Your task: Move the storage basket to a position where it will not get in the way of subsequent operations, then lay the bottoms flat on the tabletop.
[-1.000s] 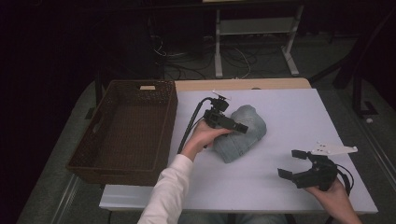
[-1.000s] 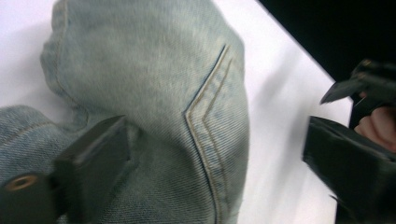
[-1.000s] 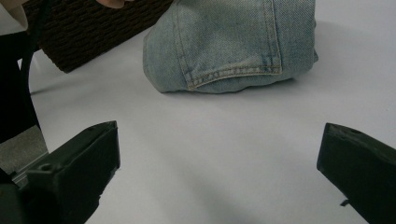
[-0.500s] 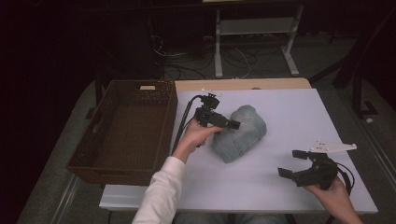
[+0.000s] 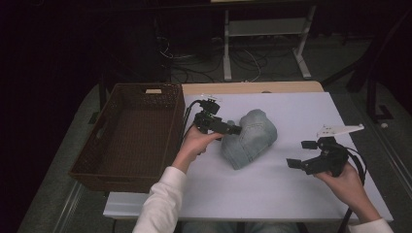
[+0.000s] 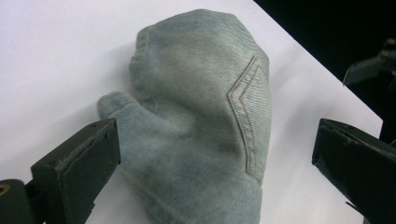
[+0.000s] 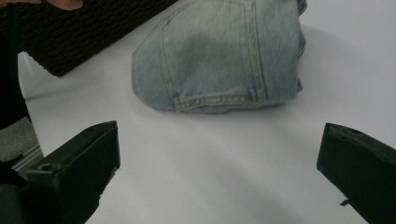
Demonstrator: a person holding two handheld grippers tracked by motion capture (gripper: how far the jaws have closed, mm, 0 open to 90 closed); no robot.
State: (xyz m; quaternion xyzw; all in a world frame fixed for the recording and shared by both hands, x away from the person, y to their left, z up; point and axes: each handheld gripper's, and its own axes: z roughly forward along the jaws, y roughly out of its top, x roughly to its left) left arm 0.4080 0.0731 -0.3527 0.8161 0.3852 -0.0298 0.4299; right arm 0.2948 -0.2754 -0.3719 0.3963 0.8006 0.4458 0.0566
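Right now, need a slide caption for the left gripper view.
Open left hand-held gripper poised over a denim oven mitt lying on the white table, jaws straddling its cuff end.

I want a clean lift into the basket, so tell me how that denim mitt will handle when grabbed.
The denim mitt looks soft and padded, so it will probably sag from a pinch rather than stay stiff. Its woven cloth should grip well, not slip. Lying flat on the white table, it seems unlikely to roll; the open left tool may drag it if pushed.

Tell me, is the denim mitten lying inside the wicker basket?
No, the denim mitten lies on the white table, beside the wicker basket.
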